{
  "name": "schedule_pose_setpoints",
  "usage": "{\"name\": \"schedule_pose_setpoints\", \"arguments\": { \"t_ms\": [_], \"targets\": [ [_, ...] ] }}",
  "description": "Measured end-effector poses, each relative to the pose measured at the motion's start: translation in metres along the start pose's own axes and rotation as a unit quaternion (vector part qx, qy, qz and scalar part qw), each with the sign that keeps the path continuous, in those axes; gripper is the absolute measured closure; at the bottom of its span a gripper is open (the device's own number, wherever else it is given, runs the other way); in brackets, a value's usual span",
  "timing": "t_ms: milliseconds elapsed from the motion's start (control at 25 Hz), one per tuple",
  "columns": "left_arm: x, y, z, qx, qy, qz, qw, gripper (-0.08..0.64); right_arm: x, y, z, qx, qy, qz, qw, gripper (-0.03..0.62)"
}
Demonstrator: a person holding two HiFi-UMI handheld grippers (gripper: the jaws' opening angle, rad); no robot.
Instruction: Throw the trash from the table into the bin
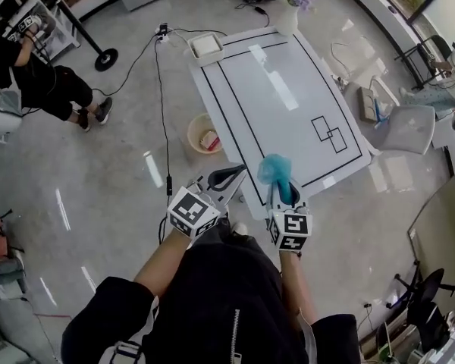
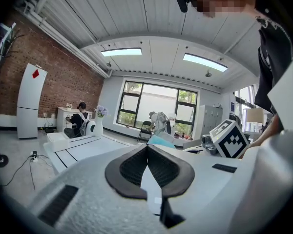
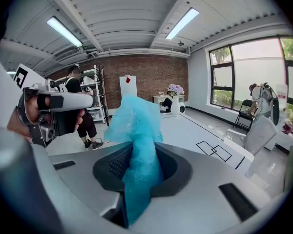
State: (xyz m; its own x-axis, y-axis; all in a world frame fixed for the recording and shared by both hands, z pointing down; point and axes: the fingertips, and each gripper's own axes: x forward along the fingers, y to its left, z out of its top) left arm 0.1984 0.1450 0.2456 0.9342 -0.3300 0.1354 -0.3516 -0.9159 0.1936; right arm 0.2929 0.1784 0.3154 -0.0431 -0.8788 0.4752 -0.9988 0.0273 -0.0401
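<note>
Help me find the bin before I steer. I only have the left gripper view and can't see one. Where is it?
Observer: The head view shows the bin, a round tan tub. It stands on the floor beside the left edge of the table, ahead and a little left of the left gripper.
Operator: Is it empty?
Observer: No, something pinkish and white lies inside it.
Operator: And what is being carried?
Observer: The right gripper is shut on a crumpled blue piece of trash that sticks up out of it.
</note>
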Motion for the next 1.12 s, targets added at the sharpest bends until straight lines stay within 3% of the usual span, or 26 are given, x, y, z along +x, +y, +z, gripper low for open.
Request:
{"name": "schedule_pose_setpoints", "arguments": {
  "t_ms": [720, 1120],
  "targets": [
    [-0.074, -0.036, -0.005, -0.002, -0.010, 0.135, 0.9907, 0.554, -0.041, 0.054, -0.019, -0.033, -0.003, 0.117, 0.993, 0.523],
    [-0.123, -0.010, -0.011, -0.015, -0.015, 0.188, 0.9819, 0.554, -0.027, 0.104, -0.007, -0.056, -0.003, 0.164, 0.985, 0.523]
  ]
}}
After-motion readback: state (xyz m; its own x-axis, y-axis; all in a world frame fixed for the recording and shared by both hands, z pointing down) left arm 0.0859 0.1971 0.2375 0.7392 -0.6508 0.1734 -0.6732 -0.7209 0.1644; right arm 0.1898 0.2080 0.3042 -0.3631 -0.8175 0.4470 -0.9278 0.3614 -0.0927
